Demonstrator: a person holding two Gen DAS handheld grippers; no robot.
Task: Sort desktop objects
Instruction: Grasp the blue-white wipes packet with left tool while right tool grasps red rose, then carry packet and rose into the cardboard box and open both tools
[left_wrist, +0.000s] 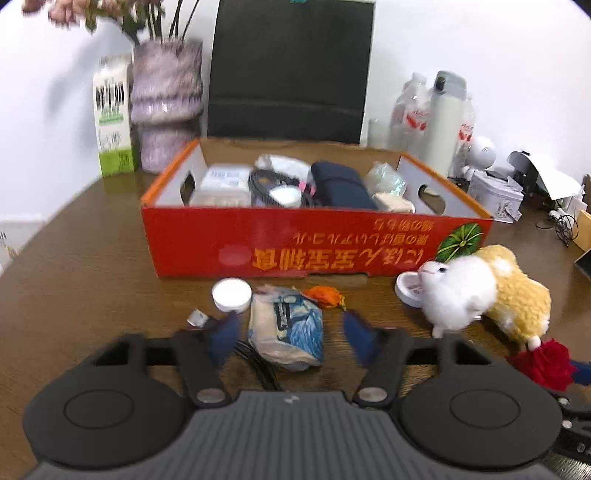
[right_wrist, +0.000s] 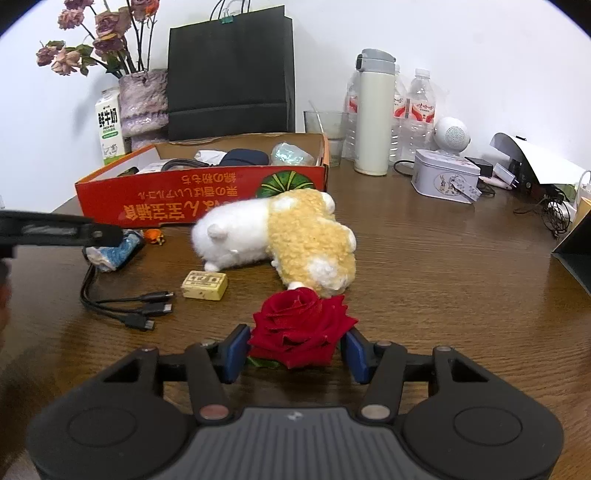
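Several items already lie in the red box (left_wrist: 317, 236); left gripper (left_wrist: 288, 332) brackets the tissue pack (left_wrist: 286, 328), its jaws not touching it; right gripper (right_wrist: 295, 349) closes around the red rose (right_wrist: 299, 328); plush toy (right_wrist: 280, 236), cable (right_wrist: 125, 306) remain.

You had a brown wooden table (right_wrist: 424, 258) carrying everything. A red cardboard box (left_wrist: 317, 243) sat toward its far edge, with a milk carton (right_wrist: 109, 125) and a vase (right_wrist: 142, 103) at the far left. In front of the box lay a white-and-yellow plush toy (right_wrist: 280, 236), a red rose (right_wrist: 299, 326), a small yellow block (right_wrist: 204, 285), black cables (right_wrist: 125, 306) and a blue-and-white packet (left_wrist: 286, 332). A tin (right_wrist: 445, 177) stood toward the right.
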